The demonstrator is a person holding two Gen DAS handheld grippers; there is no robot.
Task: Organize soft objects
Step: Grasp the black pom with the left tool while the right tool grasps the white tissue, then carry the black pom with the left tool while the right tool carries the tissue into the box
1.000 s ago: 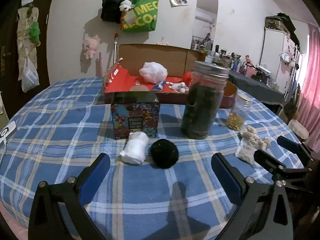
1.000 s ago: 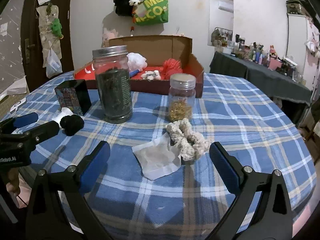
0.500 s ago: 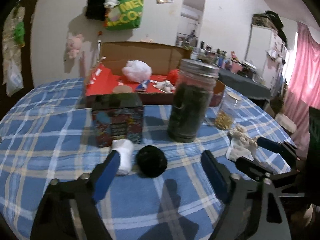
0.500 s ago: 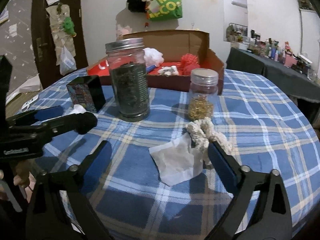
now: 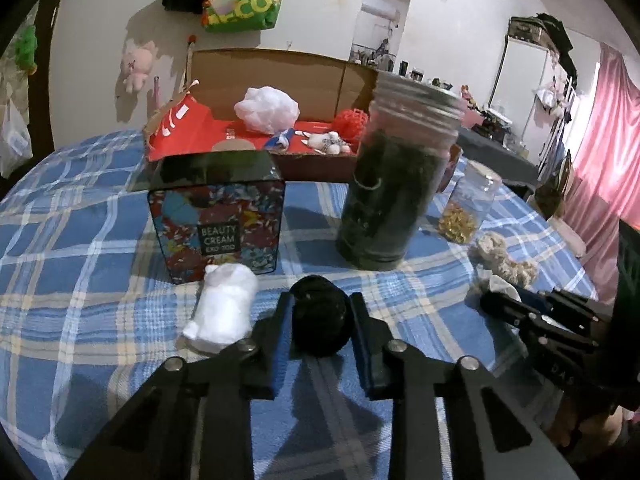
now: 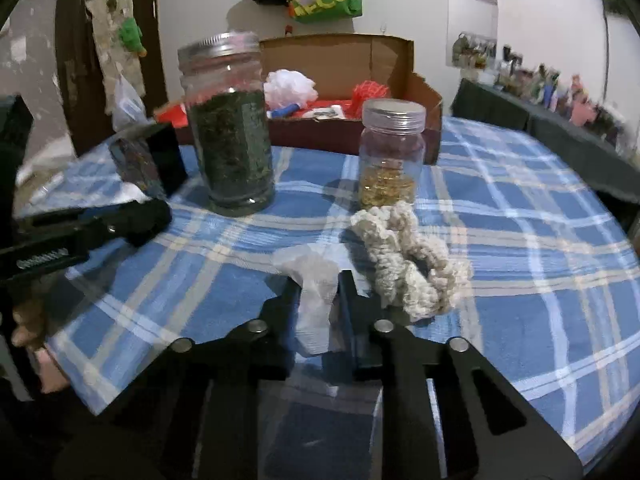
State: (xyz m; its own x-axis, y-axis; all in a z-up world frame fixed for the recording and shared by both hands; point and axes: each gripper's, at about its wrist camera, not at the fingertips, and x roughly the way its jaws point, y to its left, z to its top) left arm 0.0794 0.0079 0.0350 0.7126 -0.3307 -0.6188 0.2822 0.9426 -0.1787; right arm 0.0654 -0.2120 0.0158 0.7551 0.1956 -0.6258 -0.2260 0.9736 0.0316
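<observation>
A black fuzzy ball (image 5: 318,320) lies on the checked tablecloth (image 5: 80,280), and my left gripper (image 5: 320,304) is closing on it, its pads touching both sides. Just left of the ball lies a white soft roll (image 5: 224,308). In the right wrist view my right gripper (image 6: 318,284) is closing its jaws and pinches a white tissue cloth (image 6: 316,300), which bunches up between the pads. A cream crocheted piece (image 6: 408,264) lies beside it on the right. The left gripper (image 6: 92,228) shows at the left of that view.
Behind stand a patterned beauty-cream box (image 5: 218,224), a tall jar of dark stuff (image 5: 392,184) and a small jar with gold bits (image 6: 390,156). At the back, an open cardboard box (image 5: 280,76) holds a white puff (image 5: 266,110), a red mesh ball (image 5: 351,122) and a small plush (image 5: 330,142).
Both grippers moved forward and down and went from wide open to closed: the left around the black ball, the right onto the white tissue, which crumpled upward.
</observation>
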